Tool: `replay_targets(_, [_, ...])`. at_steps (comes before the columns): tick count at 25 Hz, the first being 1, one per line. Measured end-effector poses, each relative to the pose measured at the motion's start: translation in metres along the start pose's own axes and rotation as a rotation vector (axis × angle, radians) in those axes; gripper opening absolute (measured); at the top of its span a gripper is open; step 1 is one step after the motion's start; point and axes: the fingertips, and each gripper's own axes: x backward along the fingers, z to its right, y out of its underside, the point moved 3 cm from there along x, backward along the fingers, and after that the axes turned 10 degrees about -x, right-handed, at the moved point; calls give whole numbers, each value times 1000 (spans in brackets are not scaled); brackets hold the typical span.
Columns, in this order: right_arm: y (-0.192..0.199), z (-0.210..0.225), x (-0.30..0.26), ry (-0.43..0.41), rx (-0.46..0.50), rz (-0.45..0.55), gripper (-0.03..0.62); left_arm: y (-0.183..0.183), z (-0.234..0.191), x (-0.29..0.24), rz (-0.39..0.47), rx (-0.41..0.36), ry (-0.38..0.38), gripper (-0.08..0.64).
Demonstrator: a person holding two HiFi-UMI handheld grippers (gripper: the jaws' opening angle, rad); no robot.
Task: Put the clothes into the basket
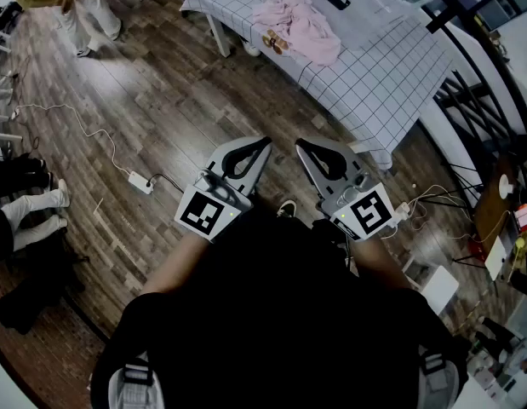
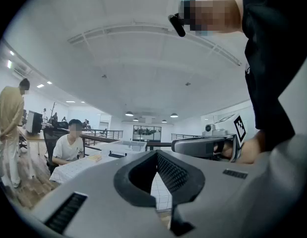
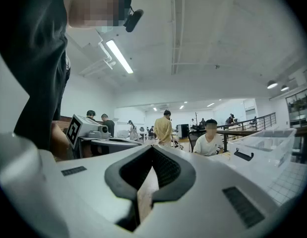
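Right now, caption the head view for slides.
Left gripper and right gripper, both shut and empty, above wooden floor, short of the checked table with pink clothes.

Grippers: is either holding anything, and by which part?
Nothing is held. Left gripper and right gripper are shut, empty; the pink clothes lie on the table.

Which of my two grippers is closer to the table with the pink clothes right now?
The right gripper: it hangs beside the near corner of the checked table, while the left gripper is further out over the wood floor.
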Motion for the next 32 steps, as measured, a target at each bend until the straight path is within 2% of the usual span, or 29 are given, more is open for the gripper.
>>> replay_targets(10, [6,1,-8,13,20,-9,17,2,-10,2,7,-2,-10,3])
replay_targets(16, [5,5,-25,35,-5,-4,17,6,-31,4,11,-6,15,3])
replay_targets(21, [8,1,-50,0,-28,-1,17,8,-55,8,18,-7,48,3])
replay_targets(32, [7,5,-117,105,6,17,17,18,-120,18,41,-9,121,3])
